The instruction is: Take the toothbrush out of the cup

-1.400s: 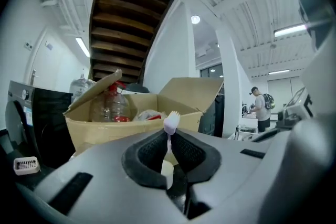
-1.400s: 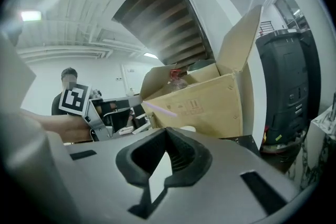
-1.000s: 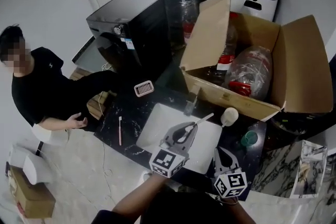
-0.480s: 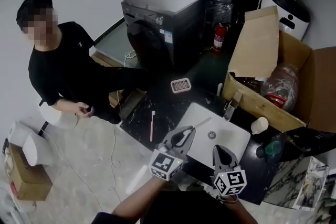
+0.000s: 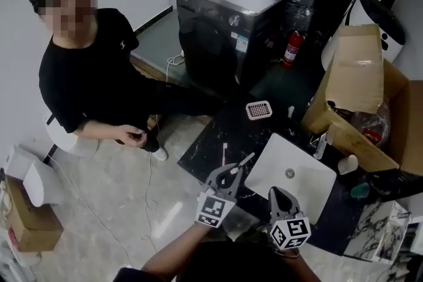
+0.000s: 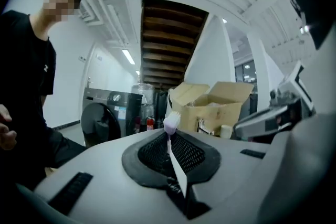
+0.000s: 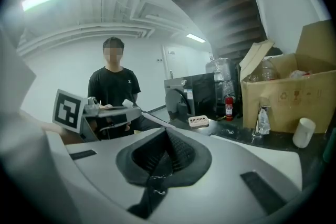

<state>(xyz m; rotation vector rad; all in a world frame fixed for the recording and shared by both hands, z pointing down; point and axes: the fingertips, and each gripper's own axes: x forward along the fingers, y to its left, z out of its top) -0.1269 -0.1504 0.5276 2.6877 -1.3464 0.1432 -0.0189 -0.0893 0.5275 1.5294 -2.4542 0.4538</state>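
My left gripper [image 5: 229, 174] is shut on a white toothbrush [image 5: 245, 160] over the dark counter, just left of the white sink [image 5: 310, 181]. In the left gripper view the brush stands up from between the jaws, its bristle head [image 6: 171, 122] at the top. The white cup [image 5: 347, 164] stands far right beside the cardboard box, well apart from the brush; it is also seen as a small cup [image 6: 226, 131] and as a cup [image 7: 304, 132] at the right. My right gripper [image 5: 278, 198] is shut with nothing in it, its jaws [image 7: 165, 150] pressed together.
A second toothbrush [image 5: 224, 154] lies on the counter. A soap dish [image 5: 258, 109] sits farther back. The faucet [image 5: 321, 145] stands by the open cardboard box [image 5: 363, 89]. A washing machine [image 5: 225, 16] and a fire extinguisher [image 5: 291, 49] stand behind. A person [image 5: 86, 69] sits at left.
The head view has swung left, bringing the seated person in. My left gripper has carried the toothbrush leftward off the sink, away from the cup. The right gripper stays shut.
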